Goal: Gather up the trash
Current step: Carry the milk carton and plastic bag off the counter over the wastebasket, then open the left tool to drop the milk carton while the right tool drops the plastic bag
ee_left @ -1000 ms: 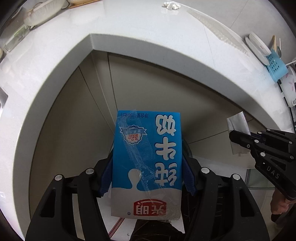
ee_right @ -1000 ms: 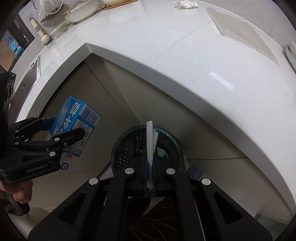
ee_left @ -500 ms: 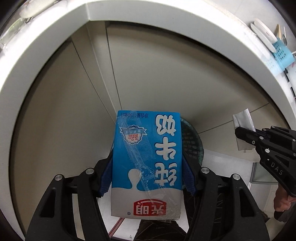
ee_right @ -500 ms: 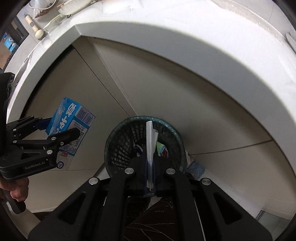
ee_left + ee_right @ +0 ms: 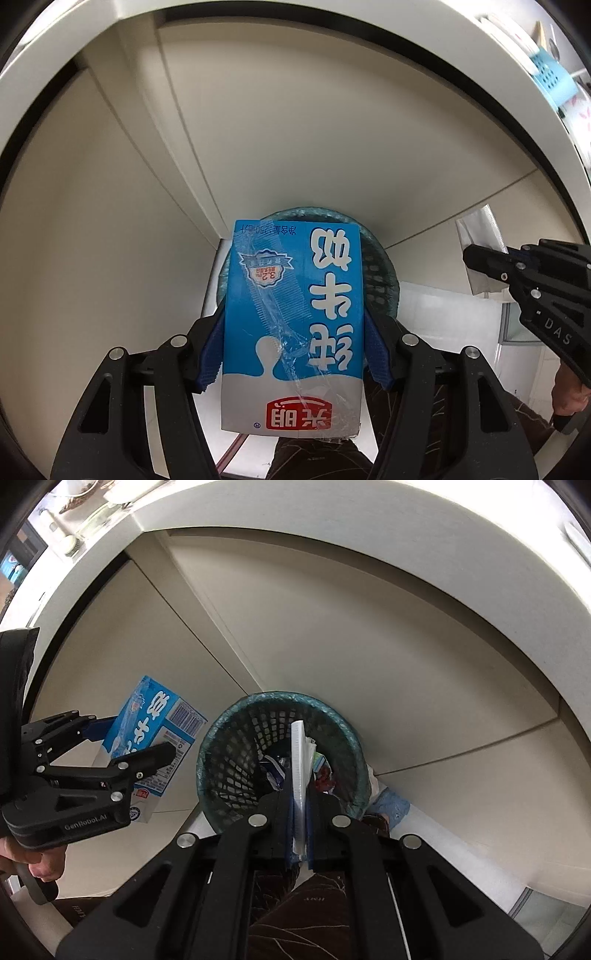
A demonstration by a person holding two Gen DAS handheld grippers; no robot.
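Note:
My left gripper (image 5: 293, 314) is shut on a blue and white milk carton (image 5: 295, 314), its blue pads pressing both sides. The carton hangs over the near left part of a dark mesh waste basket (image 5: 384, 277). In the right wrist view the same carton (image 5: 155, 734) and left gripper (image 5: 122, 746) sit just left of the basket (image 5: 236, 746). My right gripper (image 5: 300, 775) is shut on a flat silvery wrapper (image 5: 298, 760), held on edge above the basket's opening. The wrapper (image 5: 478, 240) also shows at the right of the left wrist view.
The basket stands on the floor against beige cabinet doors (image 5: 369, 646) under a white countertop (image 5: 332, 524). Several pieces of trash lie inside the basket. A crumpled blue item (image 5: 391, 805) lies on the floor at its right. A person's dark patterned trousers (image 5: 317, 915) fill the bottom.
Both grippers have sunk from countertop level toward the basket, which now looks larger and closer. The countertop has slid to the top of both views. Both grips are unchanged.

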